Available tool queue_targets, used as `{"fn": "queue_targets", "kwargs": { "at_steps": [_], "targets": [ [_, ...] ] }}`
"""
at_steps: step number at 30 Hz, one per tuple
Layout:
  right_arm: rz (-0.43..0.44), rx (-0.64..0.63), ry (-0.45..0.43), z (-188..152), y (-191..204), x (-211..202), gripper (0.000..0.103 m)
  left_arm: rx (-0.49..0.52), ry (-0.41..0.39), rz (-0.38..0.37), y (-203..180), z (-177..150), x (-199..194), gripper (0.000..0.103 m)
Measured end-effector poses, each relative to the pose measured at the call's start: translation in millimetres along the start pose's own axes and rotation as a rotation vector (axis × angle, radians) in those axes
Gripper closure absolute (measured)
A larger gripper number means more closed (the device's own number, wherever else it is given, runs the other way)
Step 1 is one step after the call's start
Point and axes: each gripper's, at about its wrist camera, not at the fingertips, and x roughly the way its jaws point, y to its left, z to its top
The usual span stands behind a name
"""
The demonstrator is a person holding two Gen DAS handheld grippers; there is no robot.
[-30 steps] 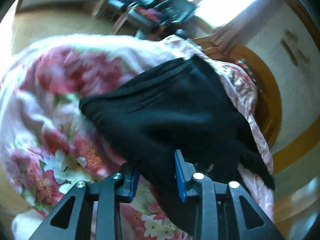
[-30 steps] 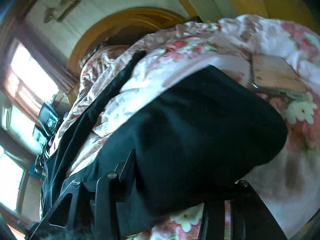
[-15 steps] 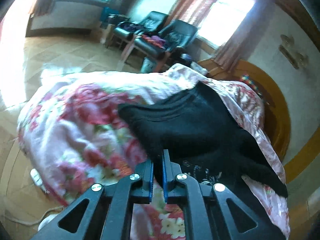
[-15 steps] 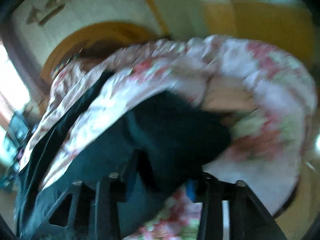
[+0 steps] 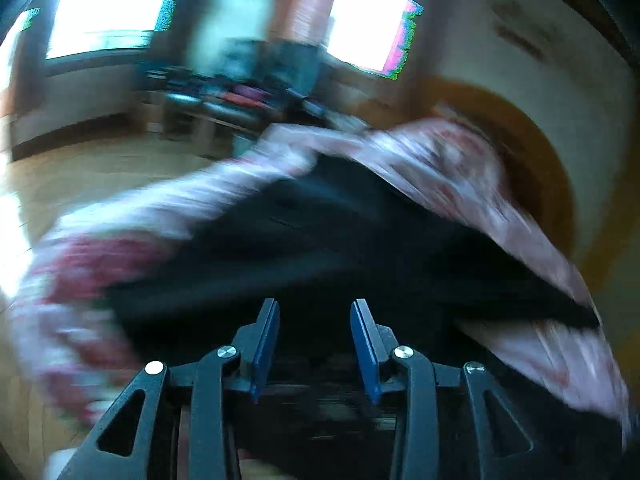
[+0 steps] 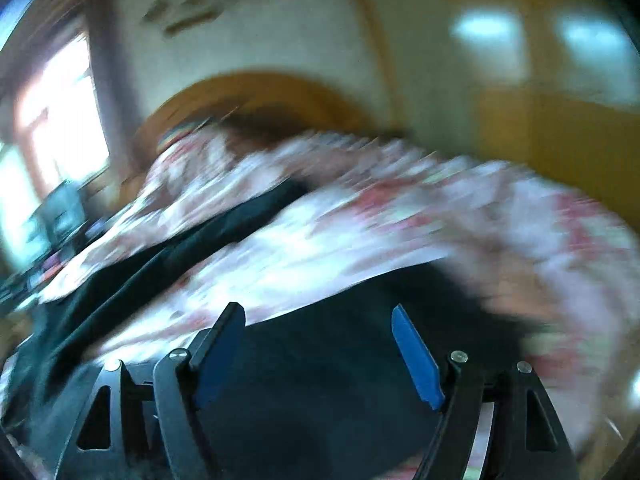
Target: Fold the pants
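While blurred, soft black pants [image 5: 340,232] sprawled, floral quilt [image 6: 360,232] rumpled

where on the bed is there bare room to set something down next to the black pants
Blurred, so roughly: in the right wrist view the floral quilt lies bare between the long strip of black pants and the folded bulk by the right gripper, whose jaws are opening. In the left wrist view the pants crowd the middle, leaving quilt near the floor-side edge.
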Motion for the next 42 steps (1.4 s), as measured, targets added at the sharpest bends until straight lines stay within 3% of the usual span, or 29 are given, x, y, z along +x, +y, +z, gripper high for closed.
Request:
{"fn": "queue_targets", "kwargs": {
  "at_steps": [3, 8, 10, 12, 16, 18, 25, 26, 27, 30, 38, 42],
  "targets": [
    [0.104, 0.017, 0.160, 15, 13, 51, 0.027, 0.137, 0.088, -0.087, -56, -3, 48, 0.066],
    [0.178, 0.064, 0.212, 54, 17, 109, 0.027, 0.293, 0.107, -0.095, -108, -13, 105, 0.066],
    [0.178, 0.073, 0.214, 74, 18, 133, 0.027, 0.331, 0.141, -0.092, -109, -28, 125, 0.063],
    [0.159, 0.071, 0.209, 97, 19, 158, 0.028, 0.341, 0.104, -0.106, -104, -44, 129, 0.063],
    [0.113, 0.123, 0.199, 134, 11, 200, 0.032, 0.300, 0.078, -0.158, -94, -46, 125, 0.063],
    [0.085, 0.169, 0.196, 149, 3, 221, 0.040, 0.288, 0.082, -0.169, -92, -44, 132, 0.063],
    [0.040, 0.316, 0.165, 179, -15, 279, 0.044, 0.313, 0.090, -0.146, -91, -51, 129, 0.060],
    [0.042, 0.333, 0.148, 180, -19, 283, 0.049, 0.313, 0.093, -0.149, -91, -51, 130, 0.059],
    [0.034, 0.340, 0.133, 182, -22, 287, 0.060, 0.307, 0.098, -0.156, -90, -51, 131, 0.059],
    [0.009, 0.312, 0.167, 181, -24, 294, 0.085, 0.296, 0.105, -0.168, -88, -52, 133, 0.059],
    [0.033, 0.214, 0.053, 176, -14, 226, 0.091, 0.296, 0.104, -0.170, -86, -51, 132, 0.058],
    [0.035, 0.300, 0.048, 157, -26, 182, 0.091, 0.301, 0.101, -0.165, -87, -51, 130, 0.058]
  ]
}}
